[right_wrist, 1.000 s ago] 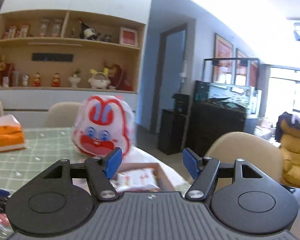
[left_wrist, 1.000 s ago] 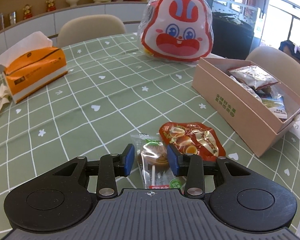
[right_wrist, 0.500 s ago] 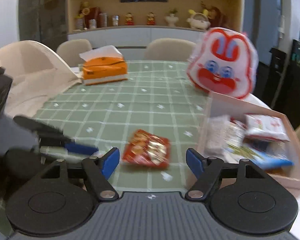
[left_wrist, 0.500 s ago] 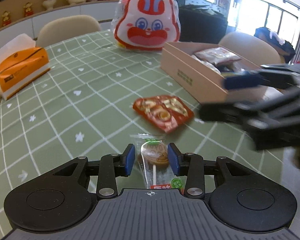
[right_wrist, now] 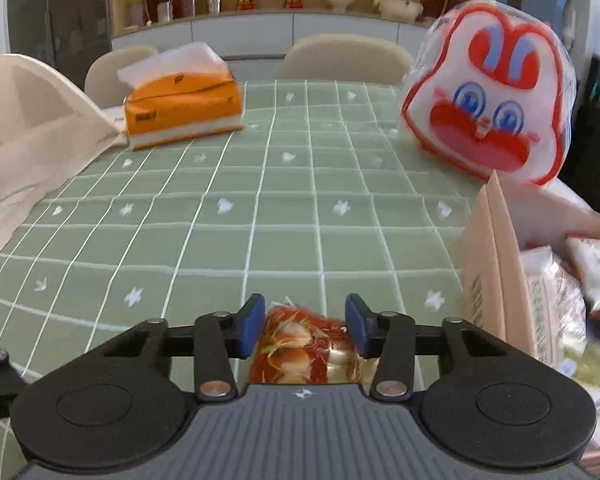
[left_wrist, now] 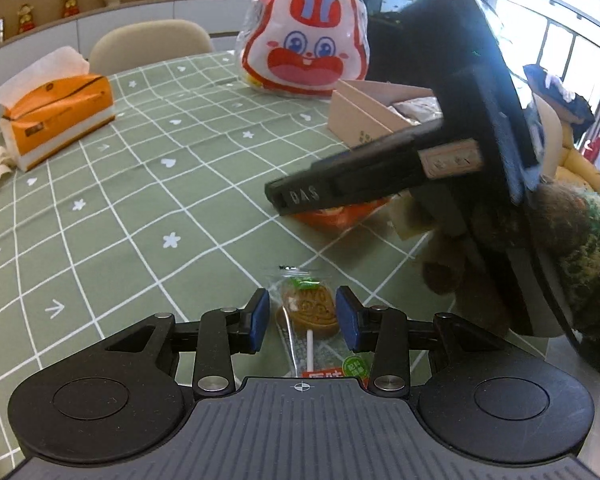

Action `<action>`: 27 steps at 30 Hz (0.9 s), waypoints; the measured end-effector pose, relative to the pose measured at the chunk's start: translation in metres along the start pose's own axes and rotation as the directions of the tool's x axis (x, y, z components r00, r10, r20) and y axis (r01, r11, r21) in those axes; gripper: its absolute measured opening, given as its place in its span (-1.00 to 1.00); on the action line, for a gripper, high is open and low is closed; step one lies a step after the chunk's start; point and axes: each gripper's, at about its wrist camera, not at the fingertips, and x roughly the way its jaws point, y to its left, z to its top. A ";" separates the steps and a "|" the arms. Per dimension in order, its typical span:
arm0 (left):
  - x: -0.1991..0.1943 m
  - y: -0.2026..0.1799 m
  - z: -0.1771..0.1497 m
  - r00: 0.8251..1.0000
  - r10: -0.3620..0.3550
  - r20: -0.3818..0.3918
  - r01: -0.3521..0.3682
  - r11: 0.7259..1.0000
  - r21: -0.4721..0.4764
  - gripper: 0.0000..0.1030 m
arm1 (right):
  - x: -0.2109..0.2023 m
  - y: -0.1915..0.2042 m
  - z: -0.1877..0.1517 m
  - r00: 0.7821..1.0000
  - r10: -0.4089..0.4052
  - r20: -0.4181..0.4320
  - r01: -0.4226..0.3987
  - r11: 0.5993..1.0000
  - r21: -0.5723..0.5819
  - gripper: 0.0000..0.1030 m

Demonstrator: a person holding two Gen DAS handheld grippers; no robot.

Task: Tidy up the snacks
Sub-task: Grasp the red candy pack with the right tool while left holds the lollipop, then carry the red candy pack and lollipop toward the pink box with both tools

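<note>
Lollipop (left_wrist: 309, 316) in clear wrapper flat on surface (left_wrist: 148, 184), near side of cardboard box (left_wrist: 364, 120); stick runs back under left gripper (left_wrist: 302, 321), head away. Jaws astride head, gaps either side, not pressing; likely staged for pickup.

Red snack pouch (right_wrist: 300, 348) flat, just beside box wall. Right gripper (right_wrist: 305, 326) jaws closing on it; contact unclear. Long axis runs along gripper line.
</note>
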 end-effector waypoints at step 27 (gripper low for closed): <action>-0.015 -0.114 -0.044 0.993 -0.115 -0.029 0.118 0.948 0.297 -0.03 | -0.196 -0.069 -0.178 0.998 -0.019 0.059 0.016 0.999 0.045 0.50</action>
